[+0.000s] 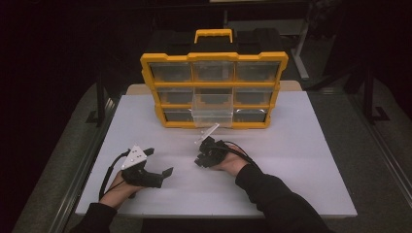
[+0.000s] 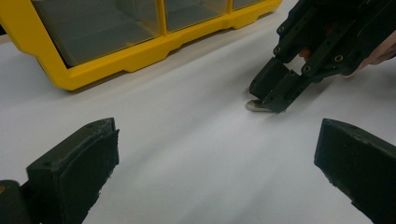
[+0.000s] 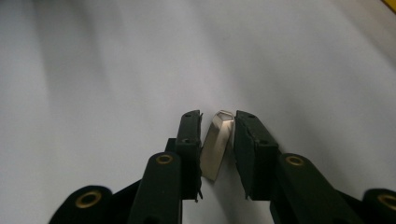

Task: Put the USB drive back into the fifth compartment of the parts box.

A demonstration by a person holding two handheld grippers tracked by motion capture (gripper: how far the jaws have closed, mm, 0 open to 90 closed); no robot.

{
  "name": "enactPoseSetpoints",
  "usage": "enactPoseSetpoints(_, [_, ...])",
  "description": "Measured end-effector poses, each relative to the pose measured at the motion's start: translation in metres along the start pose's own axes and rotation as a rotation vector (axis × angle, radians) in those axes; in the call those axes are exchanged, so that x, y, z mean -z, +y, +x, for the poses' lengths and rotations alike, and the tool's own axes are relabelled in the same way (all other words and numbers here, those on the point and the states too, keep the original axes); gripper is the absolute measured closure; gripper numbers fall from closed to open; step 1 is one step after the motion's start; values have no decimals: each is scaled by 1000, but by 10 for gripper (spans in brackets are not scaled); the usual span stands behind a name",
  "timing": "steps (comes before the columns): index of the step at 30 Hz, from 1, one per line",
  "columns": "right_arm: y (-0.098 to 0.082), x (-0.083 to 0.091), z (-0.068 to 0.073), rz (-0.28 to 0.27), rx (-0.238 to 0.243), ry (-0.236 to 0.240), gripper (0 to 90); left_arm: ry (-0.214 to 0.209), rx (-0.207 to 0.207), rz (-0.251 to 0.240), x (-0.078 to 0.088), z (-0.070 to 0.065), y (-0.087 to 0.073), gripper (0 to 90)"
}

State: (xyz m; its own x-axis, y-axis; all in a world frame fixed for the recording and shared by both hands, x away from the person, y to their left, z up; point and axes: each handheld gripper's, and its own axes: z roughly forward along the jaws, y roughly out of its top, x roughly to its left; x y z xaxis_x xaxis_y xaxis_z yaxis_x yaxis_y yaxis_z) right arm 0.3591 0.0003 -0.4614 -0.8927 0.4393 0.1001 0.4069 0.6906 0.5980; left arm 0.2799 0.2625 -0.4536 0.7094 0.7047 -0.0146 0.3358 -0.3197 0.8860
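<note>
A small flat silver metal piece [image 3: 215,149] lies on the white table top [image 1: 291,170]. My right gripper [image 3: 217,116] points down at it with both pads against its sides, one touching near its far end and the other near its close end. In the left gripper view the piece [image 2: 256,106] pokes out from under the right gripper [image 2: 273,100]. In the high view the right gripper [image 1: 200,161] is at the table's middle. My left gripper [image 1: 159,161] rests to its left, jaws wide apart, nothing between them [image 2: 217,135].
A yellow parts organizer [image 1: 214,57] with clear drawers stands upright at the back of the table. Its middle bottom drawer [image 1: 212,116] is pulled out toward me, just beyond the right gripper. Dark floor surrounds the table.
</note>
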Motion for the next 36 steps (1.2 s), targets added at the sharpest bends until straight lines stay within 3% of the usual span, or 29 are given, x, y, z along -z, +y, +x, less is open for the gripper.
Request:
enactPoseSetpoints(13, [0,-1,4,16,24,-32,777,-3,-8,7,-1,-1,-1,0])
enactPoseSetpoints(26, [-1,1,2,4,26,-14,782,0,-9,6,0,-1,0,0])
enactPoseSetpoints(36, [-3,24,4,-21,33,1,782,0,-14,7,0,-1,0,0])
